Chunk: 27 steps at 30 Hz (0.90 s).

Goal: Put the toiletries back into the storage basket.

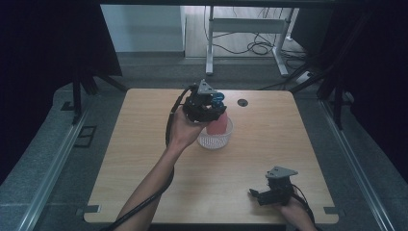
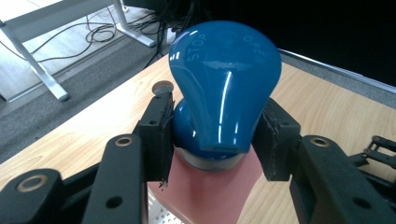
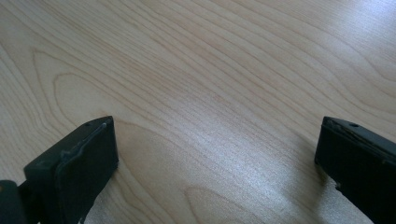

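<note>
Left gripper (image 2: 212,140): clamped on the blue knob (image 2: 224,84) of a pink bottle (image 1: 217,124).
Right gripper (image 3: 217,154): jaws wide apart, bare wooden table (image 3: 210,70) between them.
Room: desk legs (image 1: 210,48) and cables (image 1: 257,47) beyond the left gripper.

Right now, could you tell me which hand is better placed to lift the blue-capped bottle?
Left: its tongs already clamp the blue cap. The right tongs stand open over bare table.

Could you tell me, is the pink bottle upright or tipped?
Upright: the pink bottle stands in the clear basket, blue cap uppermost.
</note>
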### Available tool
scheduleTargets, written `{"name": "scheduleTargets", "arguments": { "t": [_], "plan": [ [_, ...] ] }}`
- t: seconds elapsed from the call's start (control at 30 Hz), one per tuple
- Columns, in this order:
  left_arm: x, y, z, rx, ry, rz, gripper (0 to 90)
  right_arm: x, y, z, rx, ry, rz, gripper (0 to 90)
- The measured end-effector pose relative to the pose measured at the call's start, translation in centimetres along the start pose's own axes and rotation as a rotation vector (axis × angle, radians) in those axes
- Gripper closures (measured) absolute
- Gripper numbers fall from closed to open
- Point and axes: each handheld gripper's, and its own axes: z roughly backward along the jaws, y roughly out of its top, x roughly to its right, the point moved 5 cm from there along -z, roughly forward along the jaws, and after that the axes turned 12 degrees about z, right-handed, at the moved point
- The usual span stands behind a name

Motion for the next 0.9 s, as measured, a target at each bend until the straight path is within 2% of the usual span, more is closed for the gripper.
{"name": "scheduleTargets", "arguments": {
  "t": [0.37, 0.9],
  "plan": [
    [-0.7, 0.0, -2.0, -0.005, 0.023, 0.022, 52.8, 0.0, 0.0, 0.0, 0.001, 0.001, 0.0, 0.0],
    [-1.4, -0.8, -4.2, -0.027, 0.057, 0.024, 52.8, 0.0, 0.0, 0.0, 0.001, 0.002, 0.001, 0.0]
  ]
}}
